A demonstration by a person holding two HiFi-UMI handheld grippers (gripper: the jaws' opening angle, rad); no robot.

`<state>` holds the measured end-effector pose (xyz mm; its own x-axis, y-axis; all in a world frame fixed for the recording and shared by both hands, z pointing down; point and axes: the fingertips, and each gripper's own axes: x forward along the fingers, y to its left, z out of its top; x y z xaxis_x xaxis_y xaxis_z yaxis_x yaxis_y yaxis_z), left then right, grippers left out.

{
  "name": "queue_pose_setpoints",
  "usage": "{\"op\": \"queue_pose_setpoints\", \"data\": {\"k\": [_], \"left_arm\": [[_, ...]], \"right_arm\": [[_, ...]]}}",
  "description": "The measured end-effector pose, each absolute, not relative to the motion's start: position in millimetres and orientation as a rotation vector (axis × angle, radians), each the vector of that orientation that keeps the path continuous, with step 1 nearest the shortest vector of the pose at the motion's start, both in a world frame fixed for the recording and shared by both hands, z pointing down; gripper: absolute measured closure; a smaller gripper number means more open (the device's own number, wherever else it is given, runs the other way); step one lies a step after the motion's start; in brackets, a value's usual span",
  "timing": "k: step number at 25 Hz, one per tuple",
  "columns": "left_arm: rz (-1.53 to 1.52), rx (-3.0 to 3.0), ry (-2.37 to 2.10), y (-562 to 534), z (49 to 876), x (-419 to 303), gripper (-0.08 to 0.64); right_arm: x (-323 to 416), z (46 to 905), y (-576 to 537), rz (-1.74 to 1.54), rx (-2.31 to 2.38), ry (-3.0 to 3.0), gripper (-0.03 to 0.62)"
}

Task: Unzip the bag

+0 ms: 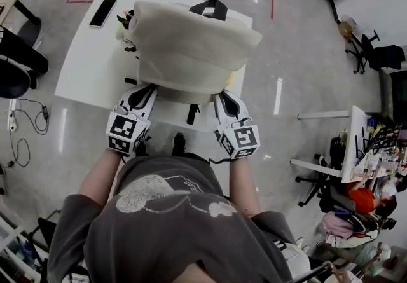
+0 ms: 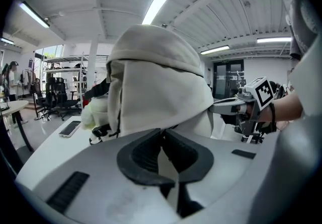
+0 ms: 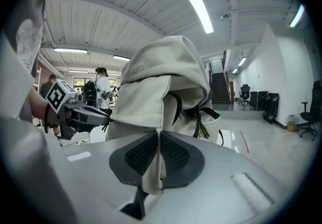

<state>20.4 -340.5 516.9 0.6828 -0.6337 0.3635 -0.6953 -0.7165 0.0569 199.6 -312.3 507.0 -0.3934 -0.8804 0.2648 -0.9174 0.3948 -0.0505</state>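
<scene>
A cream fabric bag with a black handle stands on the white table. My left gripper is at the bag's near left corner and my right gripper is at its near right corner. In the left gripper view the left gripper is shut on a fold of the bag's fabric. The right gripper likewise pinches a flap of the bag in the right gripper view. Each gripper shows in the other's view, the right gripper and the left gripper. No zipper pull is visible.
A black phone lies at the table's far left corner, also in the left gripper view as the phone. Black straps hang off the bag's far side. Office chairs stand left; a cluttered desk stands right.
</scene>
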Motion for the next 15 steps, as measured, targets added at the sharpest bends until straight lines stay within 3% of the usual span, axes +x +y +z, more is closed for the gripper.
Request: {"op": "queue_pose_setpoints", "data": {"k": [7,15], "left_arm": [[0.475,2.610,-1.196,-366.8,524.6,-43.3,0.525],[0.468,2.621,-1.191,-375.1,526.2,-51.3,0.525]], "right_arm": [[197.1,505.5,-321.4,0.294,1.671,-2.432,0.571],[195.3,505.9,-321.2,0.289,1.716,-2.380,0.569]]}}
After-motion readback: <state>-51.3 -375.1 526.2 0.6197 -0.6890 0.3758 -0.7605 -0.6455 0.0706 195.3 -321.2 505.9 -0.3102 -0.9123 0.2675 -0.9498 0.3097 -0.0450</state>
